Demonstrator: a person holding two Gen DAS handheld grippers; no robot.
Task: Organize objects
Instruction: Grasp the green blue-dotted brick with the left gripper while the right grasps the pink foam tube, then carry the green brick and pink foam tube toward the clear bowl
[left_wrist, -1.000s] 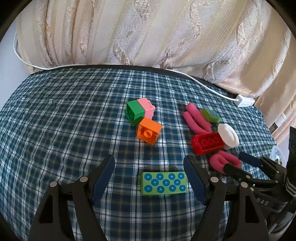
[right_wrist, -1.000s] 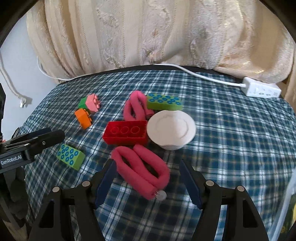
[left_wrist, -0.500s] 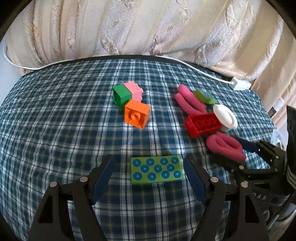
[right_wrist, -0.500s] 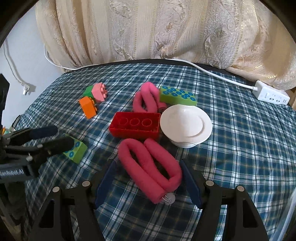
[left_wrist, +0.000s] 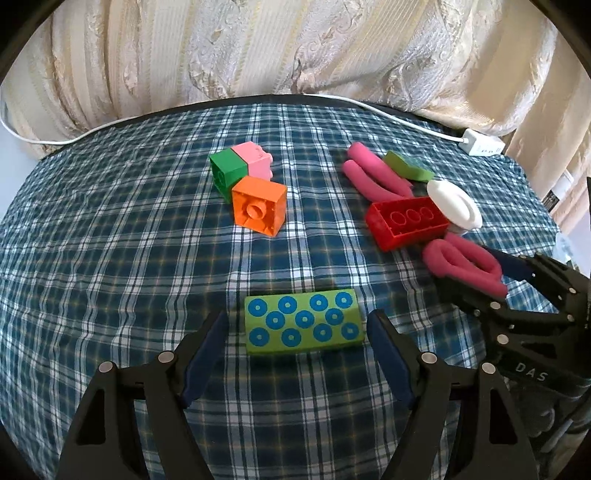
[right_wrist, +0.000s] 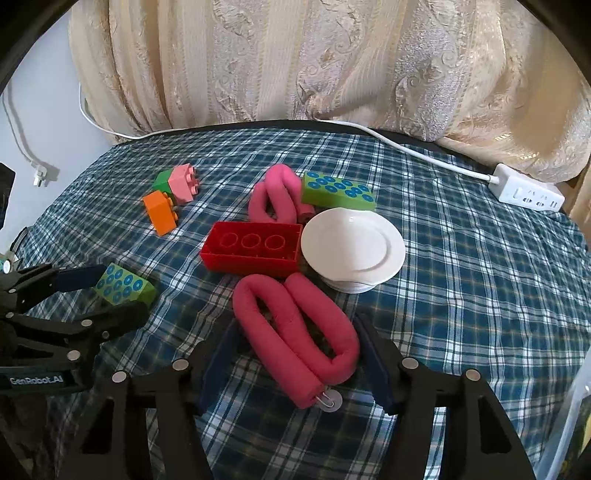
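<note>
Both wrist cams low over table (left_wrist: 110, 229), facing curtain (left_wrist: 295, 48); shared: red block (left_wrist: 406, 221) (right_wrist: 255, 249).

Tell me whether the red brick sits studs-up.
No: the red brick lies upside down, three hollow round sockets facing up.

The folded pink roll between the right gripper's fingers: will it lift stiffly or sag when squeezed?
The pink roll looks padded and bent double, so it will probably compress and droop at its ends. Its fabric-like surface should grip rather than slip. With the right gripper open around both limbs, closing may squash them together; its bent shape makes rolling unlikely.
</note>
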